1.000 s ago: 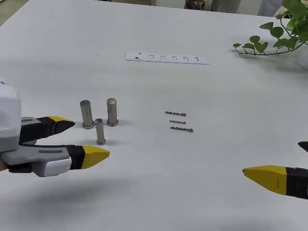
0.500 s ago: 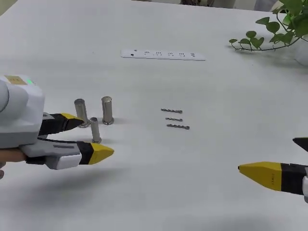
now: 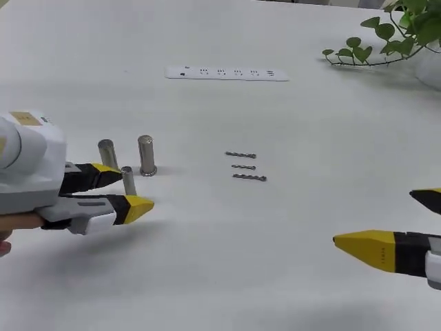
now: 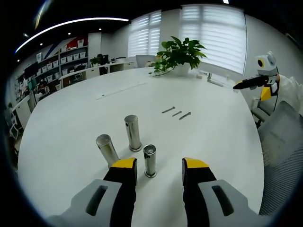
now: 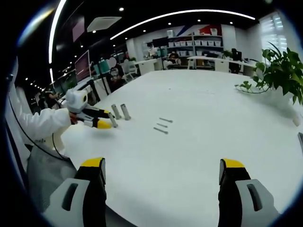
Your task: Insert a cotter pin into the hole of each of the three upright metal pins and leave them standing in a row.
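No pin is fitted yet: the cotter pins [image 3: 240,166] lie loose, apart from the bare metal pins [image 3: 146,155]. The left gripper [image 3: 136,187] and right gripper [image 3: 373,216] gape empty.

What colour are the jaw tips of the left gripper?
Yellow, with a black band behind them on the left gripper; clearest in the left gripper view.

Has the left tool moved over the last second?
Yes. In the head view the left tool has advanced toward the short front pin, which now stands between its open jaws.
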Available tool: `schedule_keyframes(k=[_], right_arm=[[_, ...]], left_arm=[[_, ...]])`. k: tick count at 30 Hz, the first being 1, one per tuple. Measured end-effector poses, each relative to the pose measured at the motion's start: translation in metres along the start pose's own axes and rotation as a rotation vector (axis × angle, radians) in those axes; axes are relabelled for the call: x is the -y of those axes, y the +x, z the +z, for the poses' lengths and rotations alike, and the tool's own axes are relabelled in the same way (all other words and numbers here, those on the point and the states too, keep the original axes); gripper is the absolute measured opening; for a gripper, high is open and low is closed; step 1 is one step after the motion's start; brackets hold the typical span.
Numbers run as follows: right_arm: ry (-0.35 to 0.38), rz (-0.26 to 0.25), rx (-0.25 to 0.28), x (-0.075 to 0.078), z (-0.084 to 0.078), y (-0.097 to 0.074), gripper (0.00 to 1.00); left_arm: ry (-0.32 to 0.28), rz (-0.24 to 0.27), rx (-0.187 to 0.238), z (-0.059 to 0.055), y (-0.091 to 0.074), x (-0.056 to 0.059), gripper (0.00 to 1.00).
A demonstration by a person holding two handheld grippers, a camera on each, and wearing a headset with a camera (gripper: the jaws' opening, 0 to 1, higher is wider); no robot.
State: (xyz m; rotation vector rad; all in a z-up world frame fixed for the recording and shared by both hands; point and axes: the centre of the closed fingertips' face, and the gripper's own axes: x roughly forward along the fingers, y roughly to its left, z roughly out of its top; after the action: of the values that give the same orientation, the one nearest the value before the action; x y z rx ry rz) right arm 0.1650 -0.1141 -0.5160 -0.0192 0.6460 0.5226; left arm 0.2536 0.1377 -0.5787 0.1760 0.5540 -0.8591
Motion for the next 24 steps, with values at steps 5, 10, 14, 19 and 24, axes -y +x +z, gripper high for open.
schedule_keyframes(k=[5, 10, 14, 19, 24], right_arm=[[0.003, 0.001, -0.003, 0.0, -0.001, 0.0, 0.98], [0.009, 0.0, -0.004, 0.001, -0.001, 0.0, 0.97], [0.005, 0.0, -0.005, 0.001, -0.001, 0.0, 0.97], [0.003, 0.002, -0.008, 0.001, -0.001, -0.001, 0.96], [0.004, 0.003, -0.01, 0.001, -0.002, 0.0, 0.97]], left_arm=[[-0.009, 0.028, 0.006, 0.0, 0.001, -0.007, 0.22], [0.028, 0.039, -0.011, -0.002, 0.003, -0.011, 0.12], [0.029, 0.042, -0.006, 0.0, 0.005, -0.012, 0.11], [0.065, 0.022, -0.044, -0.005, 0.008, -0.01, 0.06], [0.07, 0.01, -0.032, -0.002, 0.008, -0.01, 0.06]])
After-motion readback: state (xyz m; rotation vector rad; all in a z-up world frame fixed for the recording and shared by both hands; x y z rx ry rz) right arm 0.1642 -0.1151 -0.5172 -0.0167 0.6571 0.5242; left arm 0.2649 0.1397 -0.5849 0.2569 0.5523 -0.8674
